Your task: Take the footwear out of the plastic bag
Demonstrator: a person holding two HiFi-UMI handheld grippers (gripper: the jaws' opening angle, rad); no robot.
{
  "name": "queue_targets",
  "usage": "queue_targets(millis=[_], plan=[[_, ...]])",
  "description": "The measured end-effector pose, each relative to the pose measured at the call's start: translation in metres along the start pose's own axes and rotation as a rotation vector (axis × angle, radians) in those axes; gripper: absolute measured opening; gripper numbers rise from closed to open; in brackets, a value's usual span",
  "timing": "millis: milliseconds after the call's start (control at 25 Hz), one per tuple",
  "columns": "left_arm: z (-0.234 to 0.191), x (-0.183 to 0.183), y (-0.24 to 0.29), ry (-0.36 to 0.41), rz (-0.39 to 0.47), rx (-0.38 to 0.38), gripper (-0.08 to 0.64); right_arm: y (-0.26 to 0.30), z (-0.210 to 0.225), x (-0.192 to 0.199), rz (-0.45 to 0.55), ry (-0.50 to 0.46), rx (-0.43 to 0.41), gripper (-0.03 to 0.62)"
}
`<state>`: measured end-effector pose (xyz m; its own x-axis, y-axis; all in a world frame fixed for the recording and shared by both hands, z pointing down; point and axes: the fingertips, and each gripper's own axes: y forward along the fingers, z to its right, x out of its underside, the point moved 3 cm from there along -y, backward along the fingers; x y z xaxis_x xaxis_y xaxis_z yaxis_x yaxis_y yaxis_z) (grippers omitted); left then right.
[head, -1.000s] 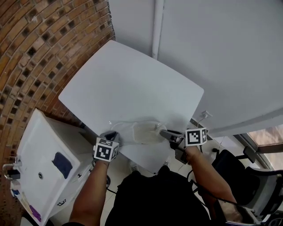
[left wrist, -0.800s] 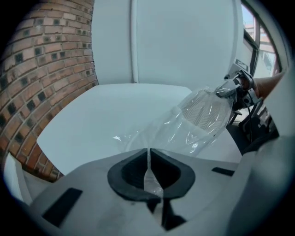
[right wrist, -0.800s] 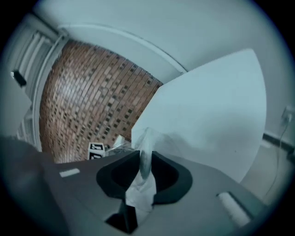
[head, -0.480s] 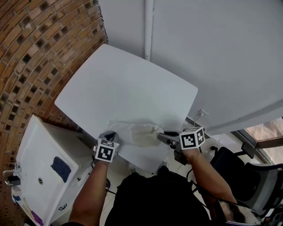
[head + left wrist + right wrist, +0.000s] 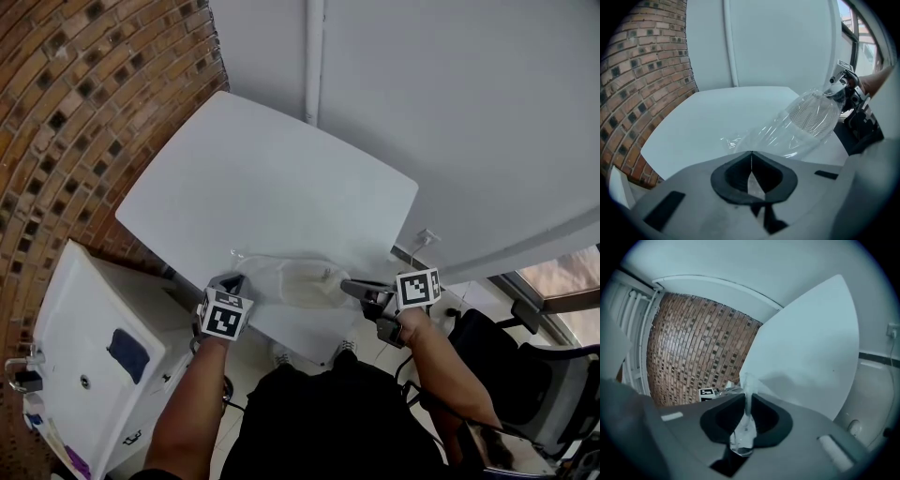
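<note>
A clear plastic bag (image 5: 286, 281) lies at the near edge of the white table (image 5: 272, 187), stretched between both grippers. Inside it I see pale footwear (image 5: 813, 115) with a ribbed herringbone sole. My left gripper (image 5: 236, 281) is shut on the bag's left end; in the left gripper view its jaws (image 5: 751, 157) meet where the film (image 5: 768, 136) reaches them. My right gripper (image 5: 349, 286) is at the bag's right end, its jaws closing with a strip of film (image 5: 745, 418) pinched between them (image 5: 747, 401). The right gripper (image 5: 843, 86) also shows beyond the bag.
A curved brick wall (image 5: 75, 112) stands to the left, a white wall with a vertical pipe (image 5: 312, 56) behind the table. A white cabinet (image 5: 94, 356) sits low at the left, a dark chair (image 5: 525, 394) at the right. The person's legs are below the table edge.
The right gripper has shifted slightly right along the table's edge and its jaws have narrowed on the bag's film. The left gripper has stayed put at the bag's left end.
</note>
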<state>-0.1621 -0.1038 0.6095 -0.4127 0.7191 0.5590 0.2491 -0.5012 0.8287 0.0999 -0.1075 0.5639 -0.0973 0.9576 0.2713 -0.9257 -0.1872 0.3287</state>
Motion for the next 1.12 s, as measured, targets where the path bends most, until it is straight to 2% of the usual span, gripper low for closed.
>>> queue_targets(millis=[240,360,440,520,600,680,800,1120], plan=[[-0.003,0.000,-0.002,0.028,-0.011,-0.019,0.011,-0.003,-0.005,0.007,-0.004,0.019,-0.047,0.041],[-0.005,-0.001,-0.001,0.026,-0.010,-0.035,0.010,-0.004,-0.012,0.007,0.014,-0.068,-0.038,0.038],[-0.007,-0.002,-0.002,0.017,-0.008,-0.042,0.010,-0.004,-0.016,0.006,0.034,-0.083,-0.045,0.037],[-0.011,-0.003,-0.004,0.009,-0.013,-0.051,0.009,-0.007,-0.015,0.004,0.069,-0.007,-0.076,0.034],[-0.013,-0.001,-0.004,0.005,-0.023,-0.063,0.008,-0.014,-0.009,0.003,0.115,0.113,-0.112,0.032],[-0.015,0.002,-0.005,0.006,-0.031,-0.066,0.008,-0.020,-0.003,0.003,0.146,0.179,-0.125,0.031],[-0.020,0.007,-0.007,-0.007,-0.038,-0.072,0.008,-0.027,0.001,0.006,0.162,0.190,-0.133,0.031],[-0.039,0.012,-0.007,-0.109,-0.024,-0.106,0.008,-0.047,-0.004,-0.001,0.231,0.166,-0.189,0.031]])
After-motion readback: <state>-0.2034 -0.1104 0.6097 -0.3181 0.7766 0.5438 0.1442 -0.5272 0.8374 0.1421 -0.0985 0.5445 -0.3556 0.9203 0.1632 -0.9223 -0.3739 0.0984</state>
